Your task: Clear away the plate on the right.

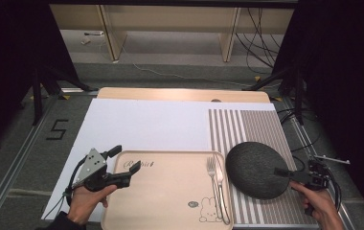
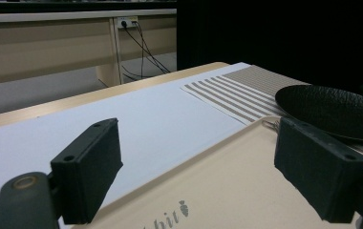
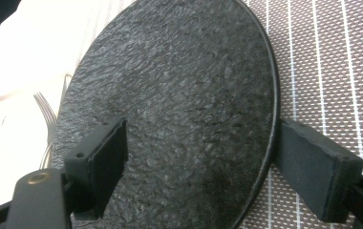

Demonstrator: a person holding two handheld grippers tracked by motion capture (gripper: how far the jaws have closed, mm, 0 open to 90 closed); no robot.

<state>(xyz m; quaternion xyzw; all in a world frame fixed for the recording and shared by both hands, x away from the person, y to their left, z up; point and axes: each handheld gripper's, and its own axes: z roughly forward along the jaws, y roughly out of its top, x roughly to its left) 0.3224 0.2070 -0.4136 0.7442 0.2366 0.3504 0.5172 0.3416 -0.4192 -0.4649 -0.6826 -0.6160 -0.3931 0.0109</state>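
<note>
Progress check from where I'm standing: looks early to me. My read is that the dark textured plate is being set out next to the tray, or lifted off the mat, and it's not settled either way yet. It sits on the striped placemat just right of the beige tray, with its left rim over the tray's right edge near the cutlery.

Right gripper is at the plate's near-right rim. In the right gripper view its jaws stand wide apart, one over the plate face and one outside the rim, so they straddle the edge without pinching it. Nothing's actually held there.

Left gripper hovers over the tray's top-left corner, jaws spread wide with nothing between them.

Counting, big to small: one white sheet over the tabletop, one striped placemat, one tray with a rabbit print, one plate, one fork and what looks like one knife lying together along the tray's right side. Two grippers.
</note>
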